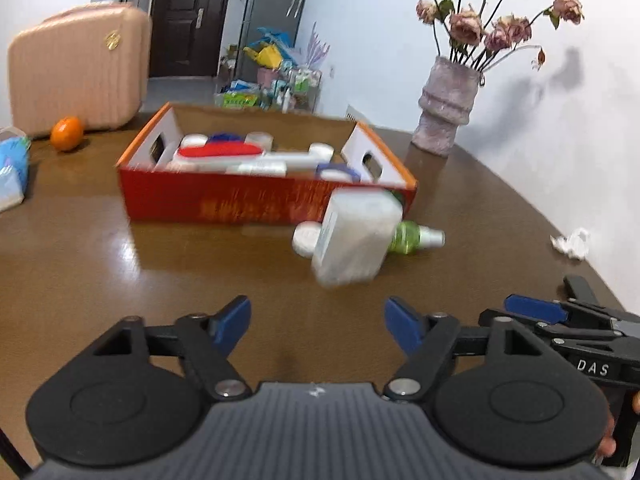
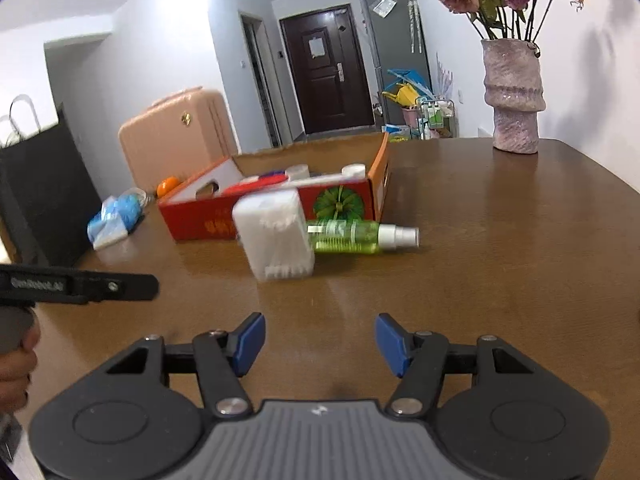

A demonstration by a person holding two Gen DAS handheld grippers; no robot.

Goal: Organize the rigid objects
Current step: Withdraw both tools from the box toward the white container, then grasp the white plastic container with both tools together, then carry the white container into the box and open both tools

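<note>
A white rectangular bottle lies on the brown table in front of a red cardboard box. Several white, red and blue containers lie in that box. A green spray bottle lies on its side right behind the white bottle, touching it. My left gripper is open and short of the white bottle, with nothing between its blue pads. My right gripper is open too, empty, beside the left one. The left gripper's black finger shows at the right wrist view's left edge.
A pink vase of dried roses stands at the table's back right. A pink suitcase, an orange and a blue packet sit at the left. A crumpled tissue lies near the right edge.
</note>
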